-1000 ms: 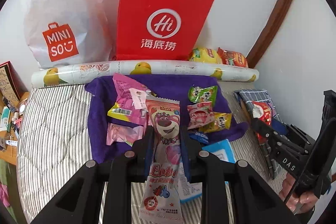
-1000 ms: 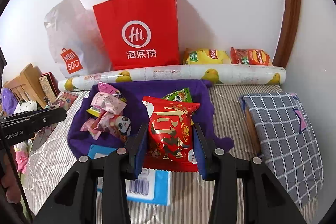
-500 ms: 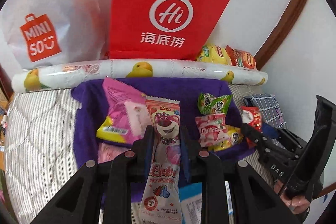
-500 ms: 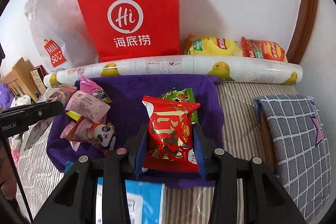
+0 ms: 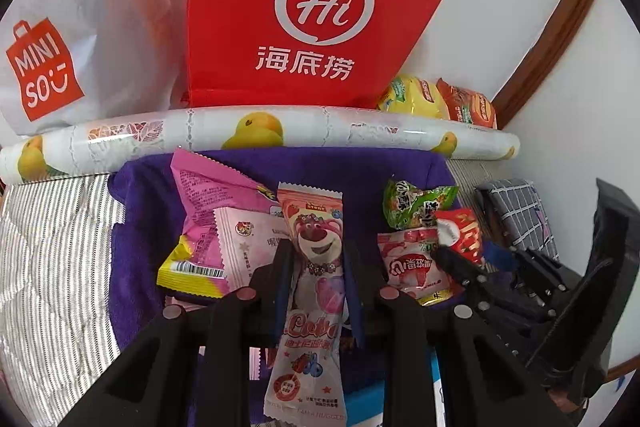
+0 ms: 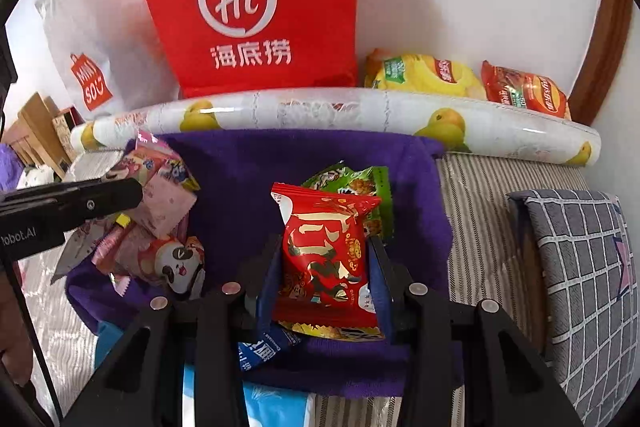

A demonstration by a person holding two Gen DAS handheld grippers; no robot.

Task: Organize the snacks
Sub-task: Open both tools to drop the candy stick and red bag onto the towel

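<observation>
We see a cloth (image 6: 248, 163) spread on the bed (image 6: 492, 187), snack packets (image 5: 208, 219) lying on it. Behind it a roll (image 6: 340, 109) lies crosswise; behind that, a paper bag (image 6: 256, 7) stands against the wall, a plastic bag (image 5: 80, 27) to its left, chip bags (image 6: 424, 73) to its right.

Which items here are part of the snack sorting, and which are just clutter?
Job:
- pink bear snack pack, clamped in the left gripper
- red snack pack, clamped in the right gripper
- loose snacks on the purple cloth, e.g. green packet, panda packet

Lying about:
- red Hi bag
- Miniso bag
- fruit-print roll
- checked pillow
</observation>
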